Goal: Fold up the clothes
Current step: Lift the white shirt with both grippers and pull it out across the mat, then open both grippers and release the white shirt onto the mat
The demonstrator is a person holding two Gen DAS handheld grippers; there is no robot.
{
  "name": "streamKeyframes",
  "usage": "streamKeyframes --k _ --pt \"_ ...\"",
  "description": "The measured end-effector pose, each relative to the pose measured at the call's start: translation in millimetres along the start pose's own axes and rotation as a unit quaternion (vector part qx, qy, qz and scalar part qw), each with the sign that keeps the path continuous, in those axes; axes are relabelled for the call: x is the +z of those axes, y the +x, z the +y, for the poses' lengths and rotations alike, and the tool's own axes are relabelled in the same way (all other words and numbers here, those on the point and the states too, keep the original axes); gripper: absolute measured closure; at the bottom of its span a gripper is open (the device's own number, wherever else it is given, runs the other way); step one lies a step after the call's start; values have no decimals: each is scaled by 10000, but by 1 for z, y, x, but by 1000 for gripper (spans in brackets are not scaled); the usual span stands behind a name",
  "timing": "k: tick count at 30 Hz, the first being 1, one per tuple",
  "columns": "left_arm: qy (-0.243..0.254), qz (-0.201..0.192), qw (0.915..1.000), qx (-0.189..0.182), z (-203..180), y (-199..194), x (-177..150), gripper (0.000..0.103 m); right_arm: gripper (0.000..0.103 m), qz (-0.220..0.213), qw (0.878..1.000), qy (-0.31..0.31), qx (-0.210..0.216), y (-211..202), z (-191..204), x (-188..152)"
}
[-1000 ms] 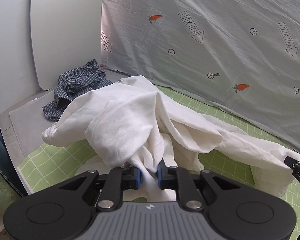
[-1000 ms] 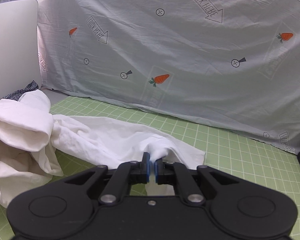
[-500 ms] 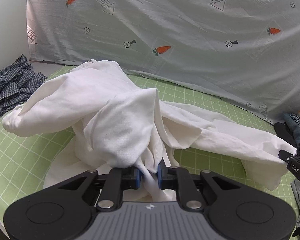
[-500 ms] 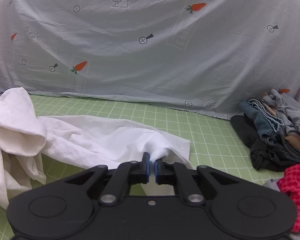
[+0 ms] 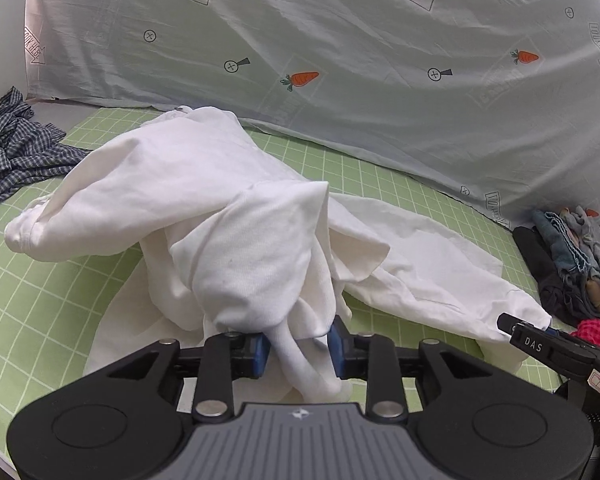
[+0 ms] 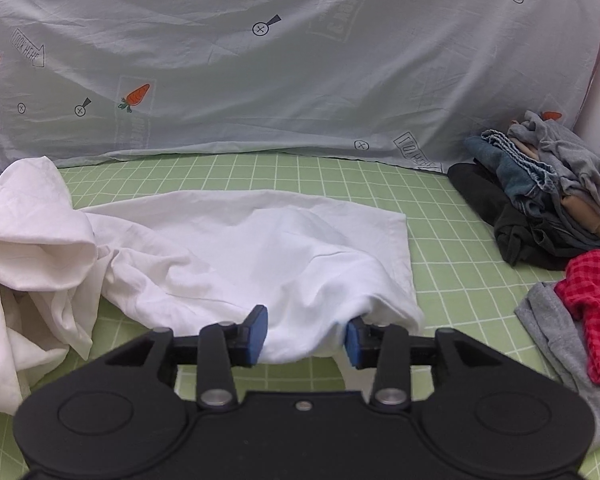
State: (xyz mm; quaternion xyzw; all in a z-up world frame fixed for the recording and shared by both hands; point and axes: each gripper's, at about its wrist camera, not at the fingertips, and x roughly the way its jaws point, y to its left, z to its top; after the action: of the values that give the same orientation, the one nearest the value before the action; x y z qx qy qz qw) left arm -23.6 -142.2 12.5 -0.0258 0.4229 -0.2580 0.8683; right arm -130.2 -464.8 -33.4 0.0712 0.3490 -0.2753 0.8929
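Left gripper [image 5: 298, 350] is sitting with jaws spread, a bunched strand of the white garment [image 5: 220, 216] hanging loose between the blue pads, touching neither clearly. Right gripper [image 6: 306, 338] is likewise standing wide apart, the garment's hem lying slack between its pads. The white garment is lying crumpled on the green grid mat [image 5: 40, 292], heaped toward 9 o'clock in the right wrist view. Checked blue shirt [image 5: 8, 152] is resting at 10 o'clock, clothes pile [image 6: 540, 192] at 3 o'clock.
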Motion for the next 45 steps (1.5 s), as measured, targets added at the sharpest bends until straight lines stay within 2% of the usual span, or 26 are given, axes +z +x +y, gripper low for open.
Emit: streamKeyframes --k 2,6,9,16,22,24,27,31,35,38,41,45 --pt "-40 -27 10000 87 15 -11 8 66 51 10 10000 21 27 0 18 6" --pt "-318 -5 9993 210 54 -27 16 62 28 101 9999 71 -42 0 54 14" --pt "-516 97 9982 307 84 -35 16 61 19 155 9998 45 -128 -2 77 14" --pt "-983 234 9941 382 145 -47 8 61 15 189 9993 3 -313 -13 123 10" --pt "-1290 334 9896 537 185 -41 8 60 11 198 9989 -58 -424 -16 146 12" --pt "-1292 404 9888 633 193 -36 8 59 10 312 9982 -41 -506 -16 145 7" --pt "-1035 506 9907 726 197 -27 9 57 9 601 9964 17 -596 -12 137 -3" --pt "-759 633 9930 640 191 -15 9 54 7 823 9932 22 -824 -4 121 -15" --pt "-609 653 9939 644 178 -4 9 49 3 971 9902 -335 -944 16 106 -25" --pt "-739 637 9926 723 168 4 11 47 3 1134 9859 -635 -1054 41 93 -29" --pt "-871 645 9908 808 161 14 13 39 5 1317 9857 -584 -873 65 76 -28" --pt "-1000 737 9879 932 153 32 19 37 5 1321 9895 -299 -500 89 58 -23"
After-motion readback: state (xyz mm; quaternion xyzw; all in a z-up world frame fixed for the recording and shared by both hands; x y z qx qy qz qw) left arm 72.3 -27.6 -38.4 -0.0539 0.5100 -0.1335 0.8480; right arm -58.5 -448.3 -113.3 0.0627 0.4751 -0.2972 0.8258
